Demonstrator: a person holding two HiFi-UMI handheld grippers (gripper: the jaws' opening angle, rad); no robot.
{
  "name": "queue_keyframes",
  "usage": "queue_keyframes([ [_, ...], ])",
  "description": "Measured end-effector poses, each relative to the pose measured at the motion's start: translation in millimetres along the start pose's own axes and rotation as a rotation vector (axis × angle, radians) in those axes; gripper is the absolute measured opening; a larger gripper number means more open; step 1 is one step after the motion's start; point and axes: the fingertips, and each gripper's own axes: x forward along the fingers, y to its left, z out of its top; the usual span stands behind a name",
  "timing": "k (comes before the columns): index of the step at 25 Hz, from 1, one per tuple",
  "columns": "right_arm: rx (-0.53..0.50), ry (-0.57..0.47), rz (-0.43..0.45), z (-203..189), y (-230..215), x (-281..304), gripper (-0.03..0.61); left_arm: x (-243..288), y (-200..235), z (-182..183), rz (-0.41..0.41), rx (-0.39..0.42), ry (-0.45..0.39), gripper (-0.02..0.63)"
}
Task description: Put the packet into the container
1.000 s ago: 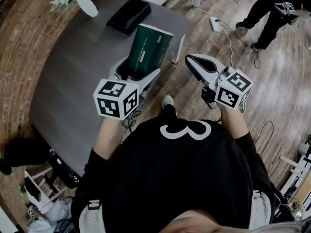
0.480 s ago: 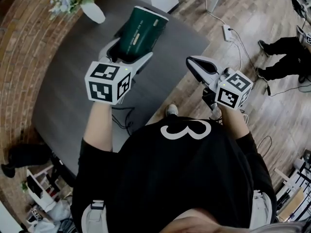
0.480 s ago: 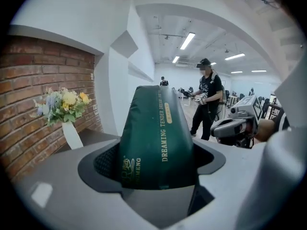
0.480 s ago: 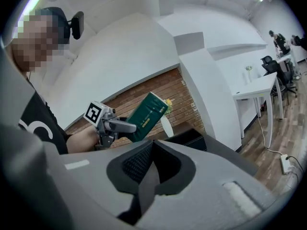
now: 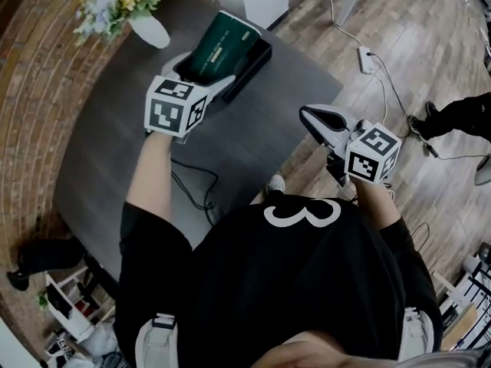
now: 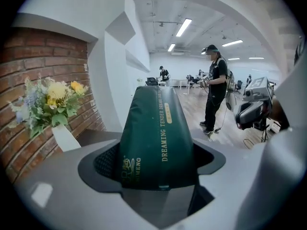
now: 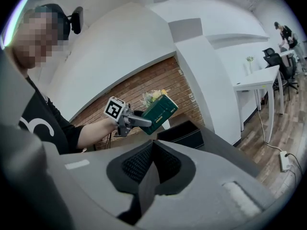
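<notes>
Grey table (image 5: pixel 253 136), brick wall. Left tongs (image 5: pixel 205 71): clamped on green packet (image 5: pixel 219 43), aloft, about over black container (image 5: pixel 257 61). Right tongs (image 5: pixel 314 116): together, empty. Step: placing; next, likely lower in, release.

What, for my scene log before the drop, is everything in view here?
Dark green glossy packet with gold print: one, green, gripped, raised over the table.
Black rectangular container: one, black, on the table's far part.
Grey table: one, grey, beside the brick wall.
White vase of flowers: one, white, table's far corner.
Black cable: one, black, table's near part.
White power strip: one, white, on the wooden floor.
Bystander: one, dark clothes, standing on the floor.
Left gripper: one, white, shut on the packet.
Right gripper: one, white, shut, empty, by the table's edge.
</notes>
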Motion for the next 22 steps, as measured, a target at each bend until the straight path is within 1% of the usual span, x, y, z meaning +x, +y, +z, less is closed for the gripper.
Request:
queue_keyframes([
  [6, 0.029, 0.023, -0.02, -9, -17, 0, 0.002, 55, 18, -37, -0.026, 0.018, 0.13, 0.451],
  [12, 0.047, 0.018, -0.039, -8, -29, -2, 0.002, 86, 22, -61, -0.059, 0.033, 0.233, 0.451],
  [14, 0.059, 0.012, -0.043, -11, -32, -4, 0.002, 93, 17, -64, -0.076, 0.041, 0.248, 0.451],
  [16, 0.063, 0.011, -0.047, -13, -34, -5, 0.002, 100, 16, -65, -0.095, 0.033, 0.245, 0.453],
  [22, 0.072, 0.012, -0.065, -16, -33, -12, 0.002, 110, 21, -74, -0.131, -0.041, 0.224, 0.465],
])
